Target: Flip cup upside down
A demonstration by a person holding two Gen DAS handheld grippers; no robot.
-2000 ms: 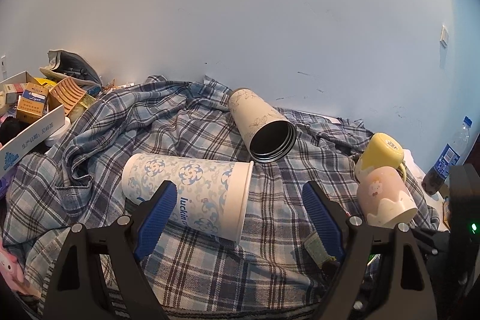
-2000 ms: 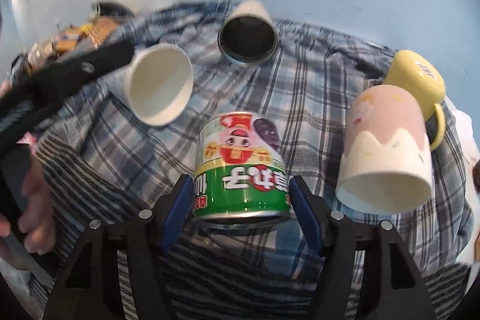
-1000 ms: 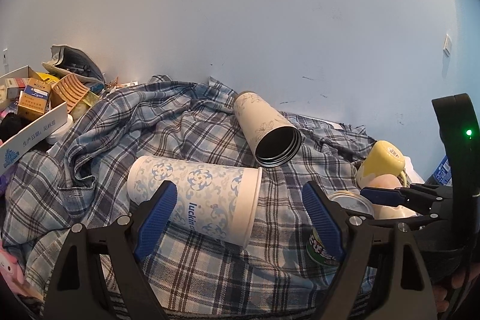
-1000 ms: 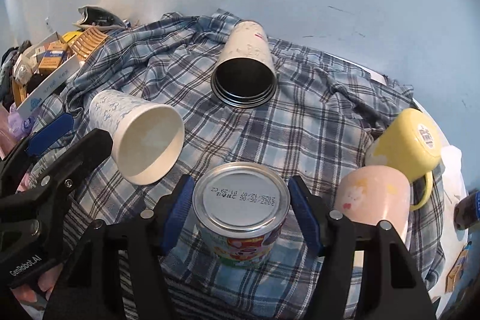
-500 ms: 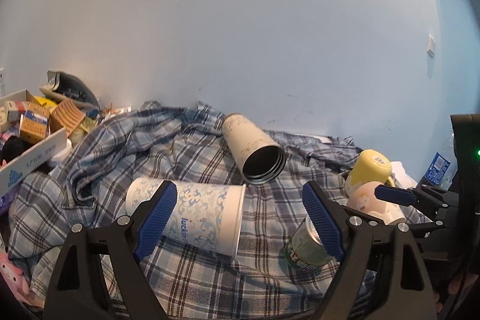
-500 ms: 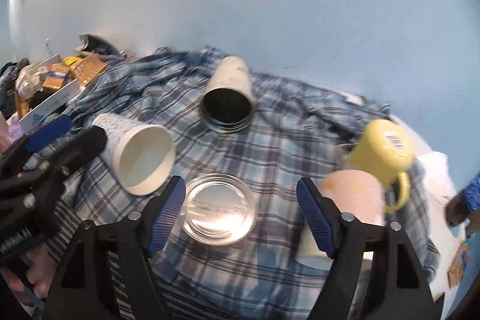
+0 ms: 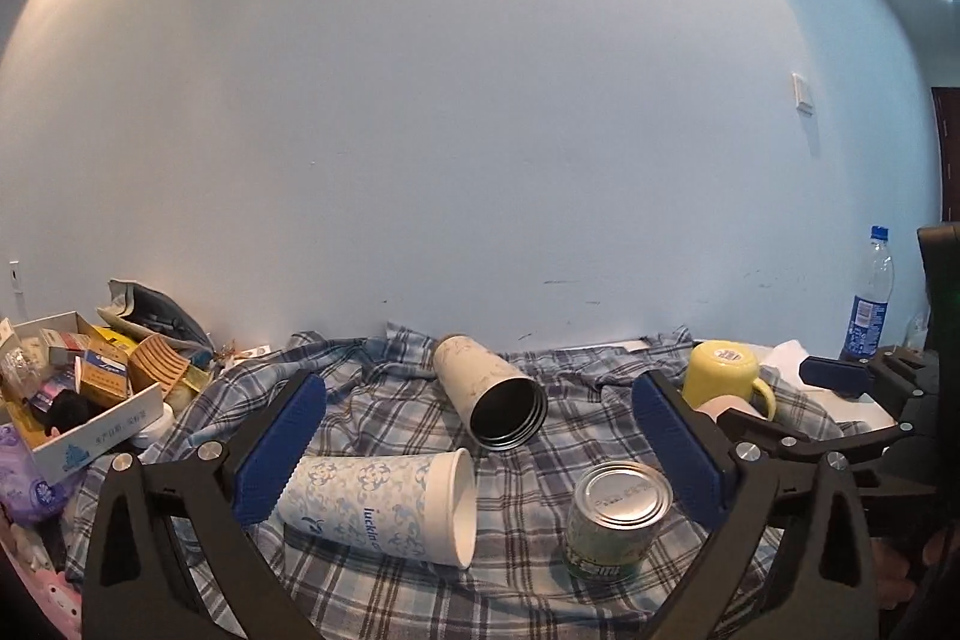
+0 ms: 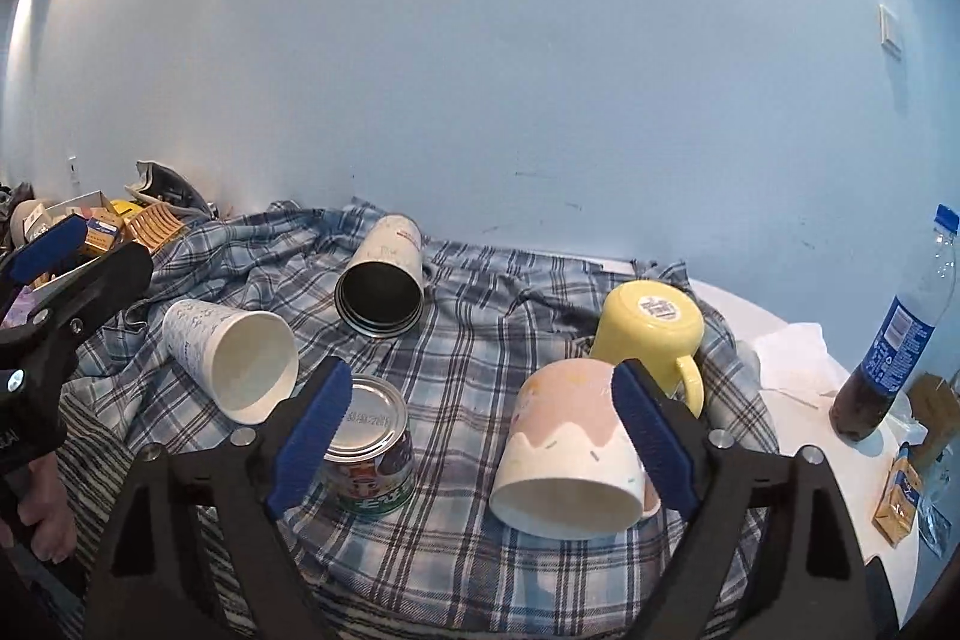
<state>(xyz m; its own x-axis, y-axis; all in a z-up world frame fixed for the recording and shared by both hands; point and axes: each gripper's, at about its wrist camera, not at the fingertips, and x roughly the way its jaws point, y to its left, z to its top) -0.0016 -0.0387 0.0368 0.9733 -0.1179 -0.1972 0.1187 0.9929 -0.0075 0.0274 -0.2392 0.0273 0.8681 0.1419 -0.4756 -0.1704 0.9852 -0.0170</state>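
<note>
A green tin can (image 7: 618,520) (image 8: 369,454) stands upside down on the plaid cloth (image 7: 540,586), silver base up. My right gripper (image 8: 480,436) is open and empty, pulled back above the cloth, with the can by its left finger and a pink-and-white mug (image 8: 570,454) lying on its side by its right finger. My left gripper (image 7: 477,451) is open and empty, held above a blue-patterned paper cup (image 7: 378,508) (image 8: 231,358) that lies on its side.
A steel tumbler (image 7: 489,400) (image 8: 384,283) lies on its side further back. A yellow mug (image 7: 723,385) (image 8: 651,337) sits upside down at the right. A cola bottle (image 8: 888,340) stands far right. A box of clutter (image 7: 66,400) is at the left. A wall lies behind.
My right gripper turned the can upside down, set it on the cloth, opened and drew back to the right. Both grippers rose and tilted up toward the wall.
</note>
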